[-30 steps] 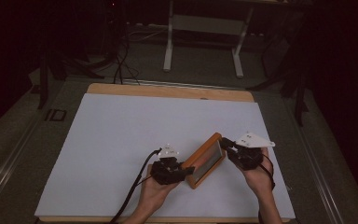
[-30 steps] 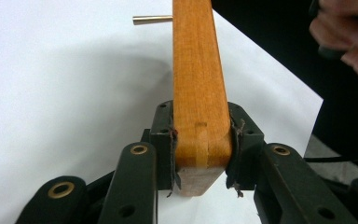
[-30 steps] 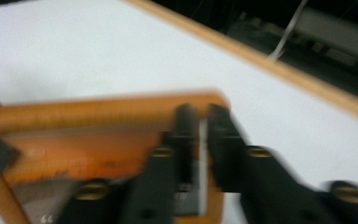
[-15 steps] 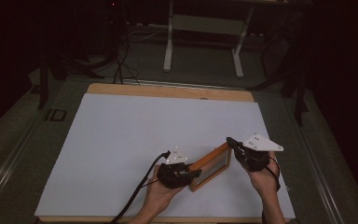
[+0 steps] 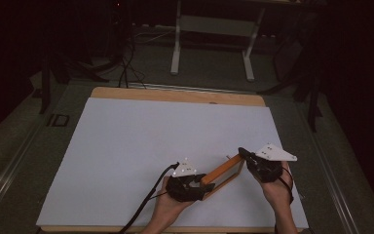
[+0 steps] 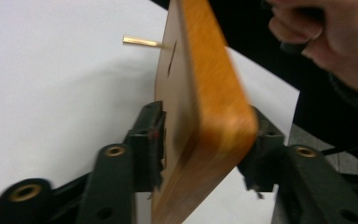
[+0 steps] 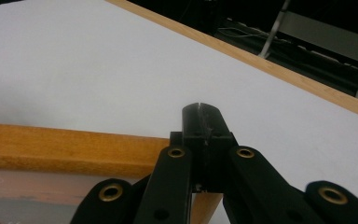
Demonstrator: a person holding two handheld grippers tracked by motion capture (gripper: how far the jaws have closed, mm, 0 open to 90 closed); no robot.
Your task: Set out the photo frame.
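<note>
While wooden frame stands on edge between both claws, left claw straddles its near end — jaws just been opening, pads slack. Right claw clenched tight at far corner — white bench beneath.

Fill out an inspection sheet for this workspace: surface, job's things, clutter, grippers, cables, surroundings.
Surface: white sheet on a wooden table.
Job's things: wooden frame, tilted up between both grippers; a brass pin sticks out of it.
Clutter: nothing seen.
Grippers: left gripper has just been opening, frame between its jaws, pad contact unclear; right gripper shut at the frame's far end.
Cables: black cable trails from the left gripper.
Surroundings: dark floor, metal stand, floor cables.
</note>
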